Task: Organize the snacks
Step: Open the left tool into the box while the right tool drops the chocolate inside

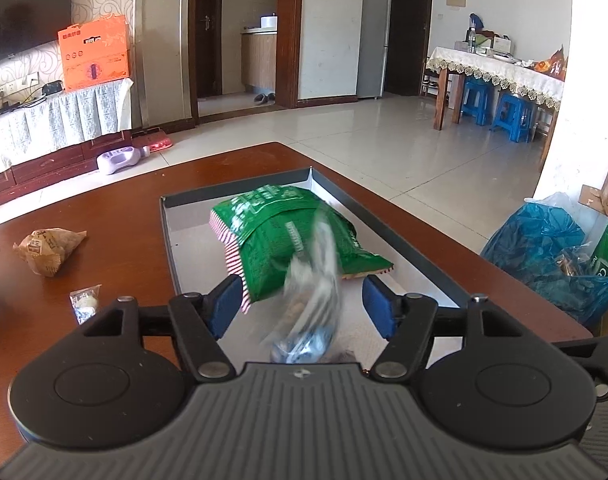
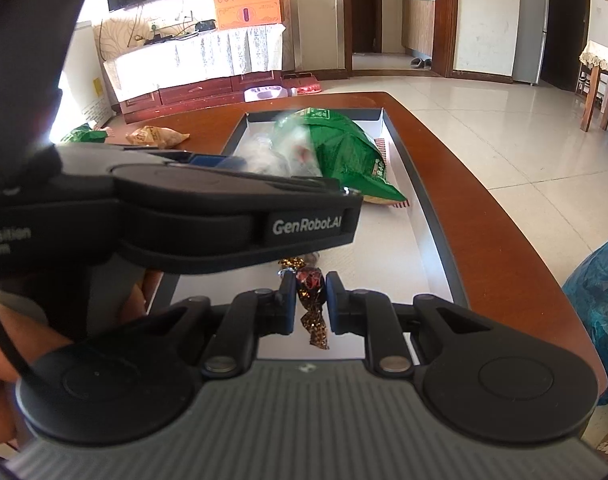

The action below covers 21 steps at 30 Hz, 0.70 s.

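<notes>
A grey tray (image 1: 404, 236) lies on the brown table and holds a green snack bag (image 1: 287, 240). My left gripper (image 1: 304, 304) is open above the tray; a clear blurred packet (image 1: 312, 300) is in the air between its fingers, touching neither. In the right wrist view the left gripper's body (image 2: 207, 208) crosses in front, with the blurred packet (image 2: 279, 152) beside the green bag (image 2: 348, 152). My right gripper (image 2: 310, 300) is shut on a dark red foil-wrapped candy (image 2: 310, 284) above the tray's (image 2: 436, 240) near end.
A brown wrapped snack (image 1: 47, 250) and a small clear packet (image 1: 85, 302) lie on the table (image 1: 123, 216) left of the tray. A blue plastic bag (image 1: 544, 252) sits on the floor to the right. Another green bag (image 2: 83, 134) lies far left.
</notes>
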Tool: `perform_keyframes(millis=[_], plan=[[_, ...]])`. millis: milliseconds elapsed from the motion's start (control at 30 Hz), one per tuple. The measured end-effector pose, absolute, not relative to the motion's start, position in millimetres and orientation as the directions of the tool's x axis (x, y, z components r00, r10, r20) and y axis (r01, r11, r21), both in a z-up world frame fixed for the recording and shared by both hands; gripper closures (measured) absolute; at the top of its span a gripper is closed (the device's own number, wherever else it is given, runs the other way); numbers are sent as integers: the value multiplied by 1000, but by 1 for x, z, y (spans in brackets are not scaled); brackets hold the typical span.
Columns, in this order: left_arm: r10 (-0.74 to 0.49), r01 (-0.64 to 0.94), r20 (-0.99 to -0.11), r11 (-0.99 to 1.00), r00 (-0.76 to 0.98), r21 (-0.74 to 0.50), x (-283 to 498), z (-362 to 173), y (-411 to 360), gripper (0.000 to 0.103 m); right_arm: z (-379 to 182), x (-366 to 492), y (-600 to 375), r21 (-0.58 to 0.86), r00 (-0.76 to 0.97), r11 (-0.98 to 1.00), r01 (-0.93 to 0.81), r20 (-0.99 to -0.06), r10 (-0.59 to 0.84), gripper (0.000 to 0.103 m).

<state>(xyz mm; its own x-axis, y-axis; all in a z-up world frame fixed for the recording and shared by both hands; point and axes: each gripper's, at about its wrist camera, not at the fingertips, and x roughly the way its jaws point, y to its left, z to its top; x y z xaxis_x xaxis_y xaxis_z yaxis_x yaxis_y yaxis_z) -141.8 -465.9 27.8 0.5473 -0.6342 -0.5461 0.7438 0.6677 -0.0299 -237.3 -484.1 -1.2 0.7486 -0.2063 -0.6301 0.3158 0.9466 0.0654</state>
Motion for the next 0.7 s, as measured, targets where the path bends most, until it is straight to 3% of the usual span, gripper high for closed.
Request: perform_keyframes(millis=[367,400,533,700], plan=[[-630,742,-549,670,549,-26,-142,29,-464,21,-1,-237,-479,48,774,951,306,-594,-220,83],[-631,743,-548,669,549,-26,-142,29,-464,20,-2,-237,-478,41,772,950,308,-595,-225,81],[-632,745,-544,667,552,-19,-144,30,-464,19,0,-237,-479,41,773,947,320,-590,-235,55],[-630,744,-540,668,558,-10,-146,33,-463,16,2,-237,-477,30,777,945,325,-578,-249,52]])
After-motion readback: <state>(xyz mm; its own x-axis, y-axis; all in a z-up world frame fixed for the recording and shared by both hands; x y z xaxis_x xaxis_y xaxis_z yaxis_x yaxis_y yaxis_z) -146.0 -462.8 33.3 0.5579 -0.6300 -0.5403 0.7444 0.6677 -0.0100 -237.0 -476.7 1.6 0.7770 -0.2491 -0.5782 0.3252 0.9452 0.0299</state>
